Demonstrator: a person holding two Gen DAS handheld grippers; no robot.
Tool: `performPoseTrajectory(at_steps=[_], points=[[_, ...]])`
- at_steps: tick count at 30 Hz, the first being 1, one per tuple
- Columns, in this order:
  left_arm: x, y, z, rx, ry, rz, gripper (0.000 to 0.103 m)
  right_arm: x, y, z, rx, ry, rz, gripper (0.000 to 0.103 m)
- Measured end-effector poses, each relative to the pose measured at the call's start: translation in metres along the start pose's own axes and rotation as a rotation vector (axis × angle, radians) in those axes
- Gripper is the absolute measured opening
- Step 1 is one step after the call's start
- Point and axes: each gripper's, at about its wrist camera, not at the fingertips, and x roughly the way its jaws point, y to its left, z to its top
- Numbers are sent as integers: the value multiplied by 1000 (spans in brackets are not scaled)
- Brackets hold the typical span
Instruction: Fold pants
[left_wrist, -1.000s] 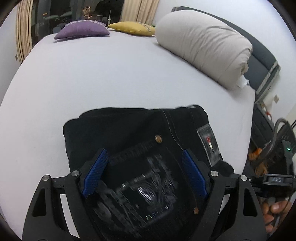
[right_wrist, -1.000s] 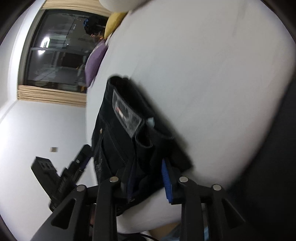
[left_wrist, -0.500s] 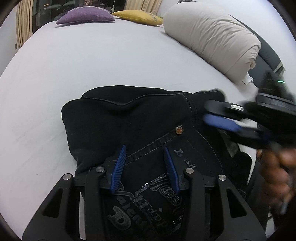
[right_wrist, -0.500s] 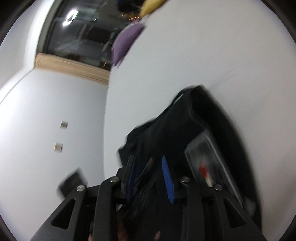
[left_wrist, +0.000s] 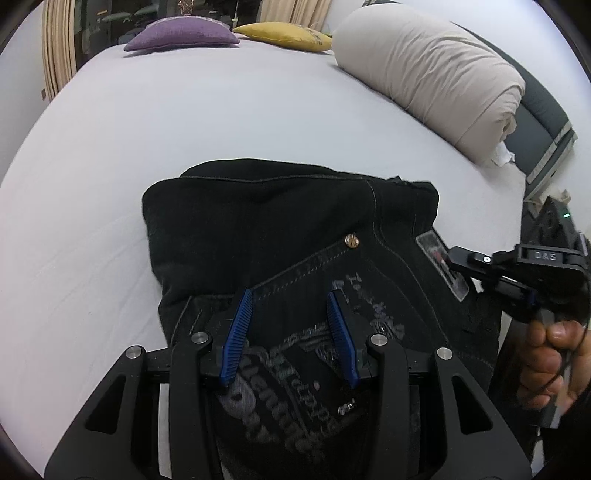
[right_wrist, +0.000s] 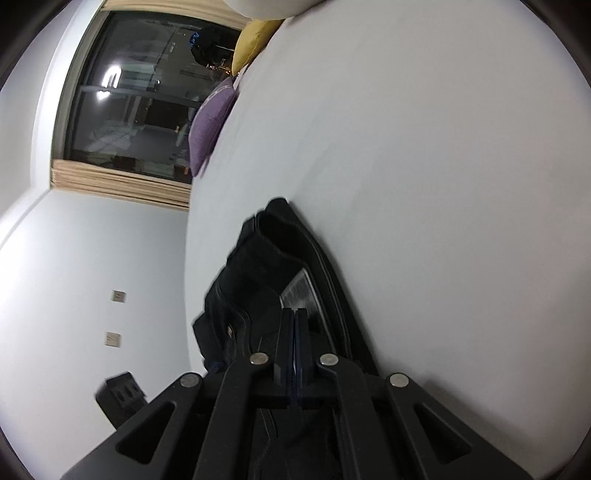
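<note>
Left wrist view: left gripper (left_wrist: 291, 299), jaws half apart, straddles the pants (left_wrist: 280, 229) below it; right gripper (right_wrist: 294, 312) fully closed beside them.

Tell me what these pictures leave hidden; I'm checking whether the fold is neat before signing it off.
- Near end of the pants, left wrist view: covered by the left gripper and cut off by the bottom edge.
- Whether the shut right gripper pinches any cloth: right wrist view, the pads meet with nothing visible between them.
- Layers underneath the pants: hidden by the top layer.
- Clear label: print too small.
</note>
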Motion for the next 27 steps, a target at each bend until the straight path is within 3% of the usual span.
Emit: performPoseTrajectory(at_steps=[4,10,11,12,13,14,15,17,19,22,24,25,27], points=[[-9,3,-12,9,3,24,42,-2,10,-9,-57,-3,-65,0],[-17,-1,-24,25,3,42,42,-8,6,-14,-68,-14,-90,0],[-19,-2,-27,30,1,43,42,-11,9,-15,-87,-14,-104,5],[-23,-2,-31,36,-3,46,43,-15,12,-16,-110,-19,-131,24],[-27,-3,-36,44,-7,47,46,-19,15,-17,-125,-27,-159,37],[-32,-3,-41,54,-11,43,49,-26,19,-17,-140,-44,-189,60],[-38,-4,-46,65,-15,39,54,-32,21,-18,-150,-67,-200,66],[-53,-7,-61,85,-31,37,63,-44,27,-16,-187,-111,-203,66],[-70,-7,-75,84,-47,17,79,-47,33,-11,-224,-116,-198,72],[-98,11,-92,21,-93,-34,80,-37,33,0,-243,-60,-192,76],[-105,29,-88,-60,-120,-23,84,-24,30,5,-256,-9,-183,76],[-105,39,-85,-107,-123,-29,89,-17,29,6,-260,21,-181,76],[-97,61,-79,-211,-93,-72,89,1,24,9,-249,91,-193,75]])
